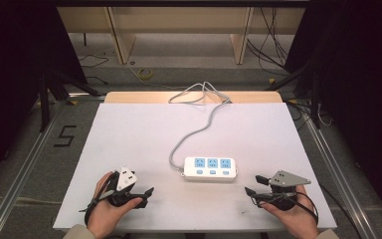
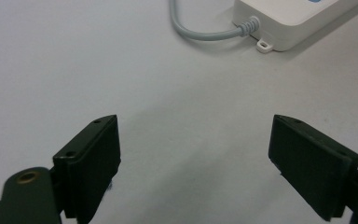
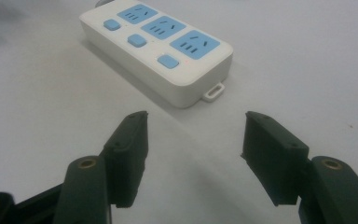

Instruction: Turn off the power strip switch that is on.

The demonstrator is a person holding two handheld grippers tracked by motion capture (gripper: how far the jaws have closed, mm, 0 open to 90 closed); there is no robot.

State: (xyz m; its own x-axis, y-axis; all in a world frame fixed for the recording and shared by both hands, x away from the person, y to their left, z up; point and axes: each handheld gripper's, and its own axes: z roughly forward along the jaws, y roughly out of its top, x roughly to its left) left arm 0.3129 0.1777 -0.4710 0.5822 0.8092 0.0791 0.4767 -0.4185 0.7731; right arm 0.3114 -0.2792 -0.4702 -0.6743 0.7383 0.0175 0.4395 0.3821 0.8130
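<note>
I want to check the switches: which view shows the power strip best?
The right gripper view: the power strip is close, with all sockets and buttons visible. The high view shows it whole but small; the left gripper view catches its cable end.

A black numeral "5" (image 1: 65, 135) is marked on the floor at about nine o'clock from the table (image 1: 129, 134), just off its left edge. The power strip (image 1: 210, 168) carries no print that can be read.
</note>
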